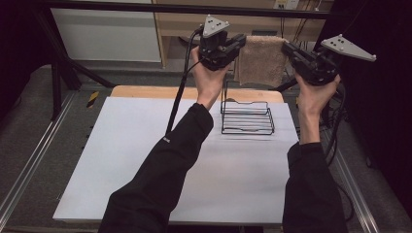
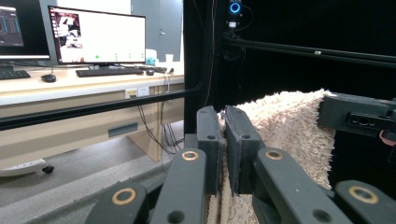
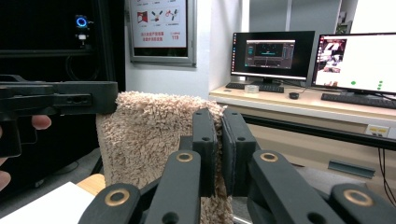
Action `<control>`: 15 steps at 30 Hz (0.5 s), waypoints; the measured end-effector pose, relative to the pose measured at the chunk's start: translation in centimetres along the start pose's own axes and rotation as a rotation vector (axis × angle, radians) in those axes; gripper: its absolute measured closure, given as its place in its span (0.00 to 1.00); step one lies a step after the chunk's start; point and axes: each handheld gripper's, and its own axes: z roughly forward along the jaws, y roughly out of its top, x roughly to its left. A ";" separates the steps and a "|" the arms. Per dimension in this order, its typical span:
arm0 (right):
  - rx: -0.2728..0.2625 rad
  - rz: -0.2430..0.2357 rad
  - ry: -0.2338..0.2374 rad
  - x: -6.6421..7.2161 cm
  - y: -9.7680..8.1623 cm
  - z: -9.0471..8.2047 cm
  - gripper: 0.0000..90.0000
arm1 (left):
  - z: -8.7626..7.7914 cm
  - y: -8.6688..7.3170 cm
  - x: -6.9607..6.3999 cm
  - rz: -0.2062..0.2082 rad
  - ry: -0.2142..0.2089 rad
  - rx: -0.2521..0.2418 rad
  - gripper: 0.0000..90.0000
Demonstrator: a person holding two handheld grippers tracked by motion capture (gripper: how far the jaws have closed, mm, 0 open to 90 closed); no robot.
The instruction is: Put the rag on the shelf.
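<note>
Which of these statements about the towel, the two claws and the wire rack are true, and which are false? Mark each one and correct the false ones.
1. The beige towel lies flat on the white table top. False: it hangs in the air, held up between the two claws.
2. The left claw is shut on an edge of the towel. True.
3. The right claw stands open with nothing between its jaws. False: it is shut on the towel's other edge.
4. A black wire rack stands on the table below the towel. True.
5. The towel is already draped over the wire rack. False: it is above the rack, apart from it.
</note>
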 end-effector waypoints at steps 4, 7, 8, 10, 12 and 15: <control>0.001 0.008 0.003 -0.5 -0.1 0.7 0.95 | 0.5 -0.1 0.4 0.005 0.007 0.006 0.94; 0.002 0.006 0.001 -0.8 -0.3 1.3 0.95 | 1.0 -0.2 0.7 0.003 0.014 0.009 0.94; 0.002 0.009 0.001 -0.9 -0.4 1.5 0.95 | 1.1 -0.3 0.9 -0.001 0.014 0.009 0.94; 0.007 0.016 0.002 -1.1 -0.6 1.9 0.95 | 1.4 -0.5 1.2 -0.005 0.012 0.003 0.94; 0.010 0.020 0.002 -1.3 -0.8 2.2 0.95 | 1.7 -0.7 1.4 0.000 0.013 0.009 0.94; 0.016 0.021 0.002 -1.7 -1.2 2.7 0.95 | 2.3 -1.0 1.8 -0.001 0.022 0.020 0.94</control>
